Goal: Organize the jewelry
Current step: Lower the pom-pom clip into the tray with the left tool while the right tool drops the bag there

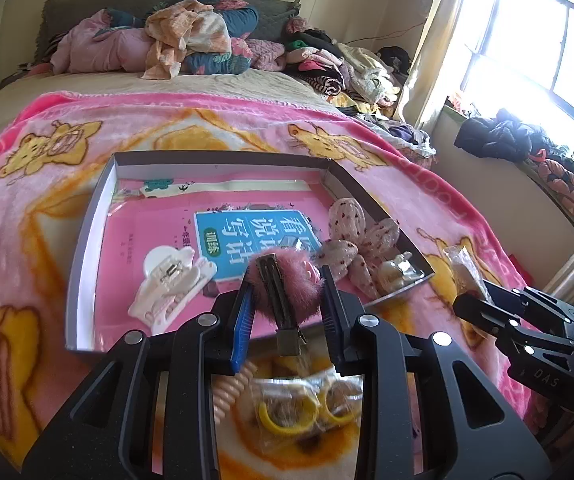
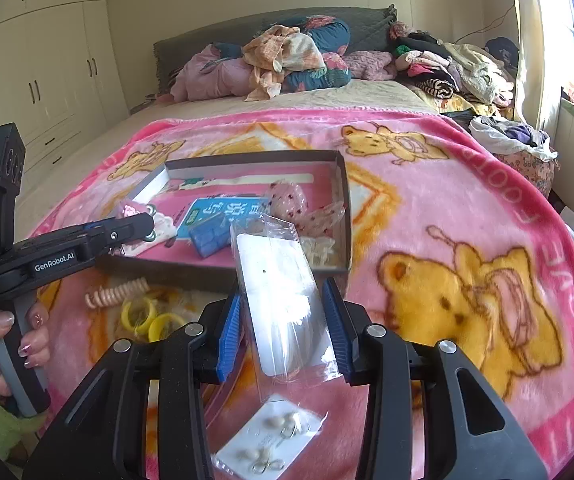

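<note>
Though packet [image 2: 287, 304] is clear, contents blurred.

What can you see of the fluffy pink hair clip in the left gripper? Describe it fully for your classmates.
The fluffy pink hair clip is a dark metal alligator clip topped with a mauve fur pompom and a small glossy pink piece. It is clamped between the left gripper's blue pads, metal tail pointing back toward the camera, held above the shallow box's near edge.

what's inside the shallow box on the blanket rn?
In the box: a pink booklet lining the bottom, a white claw clip, spotted fabric clips, a small pale trinket. Whatever lies under the booklet is covered.
</note>
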`<action>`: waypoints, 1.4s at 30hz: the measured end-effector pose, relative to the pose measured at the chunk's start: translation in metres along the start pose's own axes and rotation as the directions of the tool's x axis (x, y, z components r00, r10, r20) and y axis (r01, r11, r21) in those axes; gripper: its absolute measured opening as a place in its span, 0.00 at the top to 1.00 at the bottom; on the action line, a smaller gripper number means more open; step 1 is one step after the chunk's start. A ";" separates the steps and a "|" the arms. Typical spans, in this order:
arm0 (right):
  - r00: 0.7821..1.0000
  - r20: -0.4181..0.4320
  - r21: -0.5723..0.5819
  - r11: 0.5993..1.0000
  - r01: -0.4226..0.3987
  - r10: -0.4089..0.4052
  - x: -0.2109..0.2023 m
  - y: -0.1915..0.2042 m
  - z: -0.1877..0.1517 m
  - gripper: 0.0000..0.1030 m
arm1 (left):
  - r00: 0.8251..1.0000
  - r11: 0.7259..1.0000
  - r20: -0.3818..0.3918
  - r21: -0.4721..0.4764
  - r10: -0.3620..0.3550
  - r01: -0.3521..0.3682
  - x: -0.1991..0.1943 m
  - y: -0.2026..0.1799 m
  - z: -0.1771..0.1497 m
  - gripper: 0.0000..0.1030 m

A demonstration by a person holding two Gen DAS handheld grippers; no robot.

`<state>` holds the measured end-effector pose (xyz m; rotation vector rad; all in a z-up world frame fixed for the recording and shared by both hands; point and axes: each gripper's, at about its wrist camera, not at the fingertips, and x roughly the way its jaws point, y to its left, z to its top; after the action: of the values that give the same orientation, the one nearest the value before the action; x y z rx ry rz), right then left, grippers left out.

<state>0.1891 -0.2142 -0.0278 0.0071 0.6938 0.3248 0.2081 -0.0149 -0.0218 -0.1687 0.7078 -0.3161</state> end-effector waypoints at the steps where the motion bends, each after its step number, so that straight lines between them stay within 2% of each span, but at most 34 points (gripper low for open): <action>1: 1.000 0.000 0.000 1.000 0.000 0.000 0.002 -0.001 0.002 0.64 | 1.000 1.000 -0.002 -0.001 0.001 -0.001 0.003 0.000 0.001 0.78; 12: 1.000 -0.018 -0.035 0.999 0.003 -0.004 0.032 0.000 0.025 0.64 | 0.999 1.000 -0.047 -0.015 0.014 -0.015 0.030 0.008 0.007 0.78; 23: 0.998 -0.062 -0.056 0.998 -0.015 0.012 0.070 0.002 0.040 0.64 | 0.995 0.998 -0.068 -0.003 0.070 -0.071 0.047 0.016 0.010 0.78; 32: 0.996 -0.086 -0.108 0.993 -0.048 0.038 0.098 0.017 0.054 0.64 | 0.989 0.992 -0.085 -0.030 0.123 -0.126 0.054 0.034 0.010 0.78; 42: 0.993 -0.110 -0.126 0.991 -0.055 0.041 0.114 0.029 0.054 0.61 | 0.987 0.989 -0.090 -0.051 0.131 -0.136 0.055 0.044 0.009 0.78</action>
<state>0.2968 -0.1476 -0.0543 -0.1171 0.7788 0.4181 0.2631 0.0079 -0.0604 -0.1613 0.8106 -0.1762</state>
